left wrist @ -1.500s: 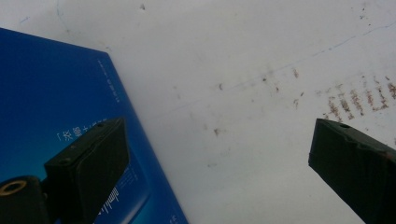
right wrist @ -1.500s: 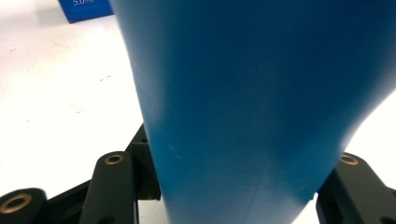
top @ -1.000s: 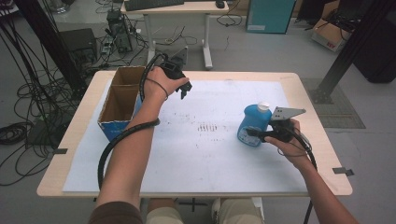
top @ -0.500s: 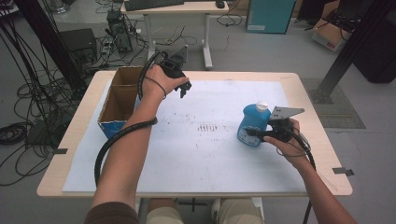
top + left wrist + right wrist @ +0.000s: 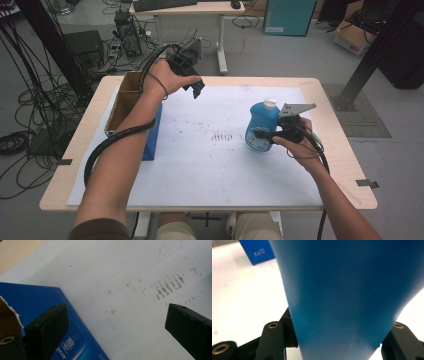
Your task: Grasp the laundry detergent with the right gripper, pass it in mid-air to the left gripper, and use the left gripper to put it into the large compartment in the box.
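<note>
Both tools risen, right tool point(image 5: 260, 134) gripping bottle point(image 5: 262, 125)

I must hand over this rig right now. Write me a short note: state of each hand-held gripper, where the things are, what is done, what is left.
Right hand-held gripper: shut on the blue bottle, white cap up, over the right part of the white sheet.
Left hand-held gripper: open, nothing between its jaws, held in the air beside the open cardboard box at the table's left.
Done: bottle gripped.
Left: probably carry the bottle over and set it into the box, then release.
</note>
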### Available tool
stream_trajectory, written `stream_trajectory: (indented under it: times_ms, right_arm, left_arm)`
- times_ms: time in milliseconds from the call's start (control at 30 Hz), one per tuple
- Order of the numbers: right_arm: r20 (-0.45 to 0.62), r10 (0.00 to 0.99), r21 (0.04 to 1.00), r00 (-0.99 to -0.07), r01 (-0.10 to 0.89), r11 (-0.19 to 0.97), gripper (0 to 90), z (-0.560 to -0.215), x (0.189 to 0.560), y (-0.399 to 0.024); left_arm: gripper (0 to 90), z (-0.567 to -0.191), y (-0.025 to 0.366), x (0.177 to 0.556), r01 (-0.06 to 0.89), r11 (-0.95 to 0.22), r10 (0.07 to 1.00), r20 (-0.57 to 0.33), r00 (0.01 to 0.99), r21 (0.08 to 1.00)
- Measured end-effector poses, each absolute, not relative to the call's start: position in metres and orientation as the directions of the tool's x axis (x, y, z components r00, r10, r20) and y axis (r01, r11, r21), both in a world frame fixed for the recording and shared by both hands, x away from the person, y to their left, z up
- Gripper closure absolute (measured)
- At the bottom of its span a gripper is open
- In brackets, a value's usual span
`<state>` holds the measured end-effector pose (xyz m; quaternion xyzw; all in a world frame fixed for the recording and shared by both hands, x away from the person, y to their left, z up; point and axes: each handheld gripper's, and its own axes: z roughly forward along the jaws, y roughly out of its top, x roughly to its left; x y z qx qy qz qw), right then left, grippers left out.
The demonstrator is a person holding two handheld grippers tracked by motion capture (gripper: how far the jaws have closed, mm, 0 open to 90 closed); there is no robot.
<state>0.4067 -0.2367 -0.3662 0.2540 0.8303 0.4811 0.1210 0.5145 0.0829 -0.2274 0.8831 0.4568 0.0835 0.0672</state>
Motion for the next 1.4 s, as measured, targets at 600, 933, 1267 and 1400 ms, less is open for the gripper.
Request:
stream_trajectory:
  times_ms: [600,933,1267,1400]
  right_arm:
    - [0.074,0.456,0.867,-0.887,0.283,0.41,44.0,-0.324,0.448,-0.17]
    - [0.087,0.389,0.866,-0.917,0.263,0.425,43.9,-0.317,0.466,-0.129]
    - [0.092,0.284,0.87,-0.954,0.216,0.444,43.8,-0.325,0.473,-0.086]
    - [0.069,0.239,0.862,-0.968,0.179,0.475,43.8,-0.329,0.47,-0.074]
  left_arm:
    - [6.1,-0.178,0.095,0.494,0.585,-0.793,0.604,0.09,0.792,0.169]
    - [5.4,-0.16,0.099,0.486,0.483,-0.859,0.498,0.061,0.865,0.167]
    - [5.5,-0.162,0.09,0.47,0.384,-0.91,0.395,0.044,0.918,0.153]
    - [5.4,-0.166,0.086,0.464,0.358,-0.923,0.368,0.051,0.929,0.142]
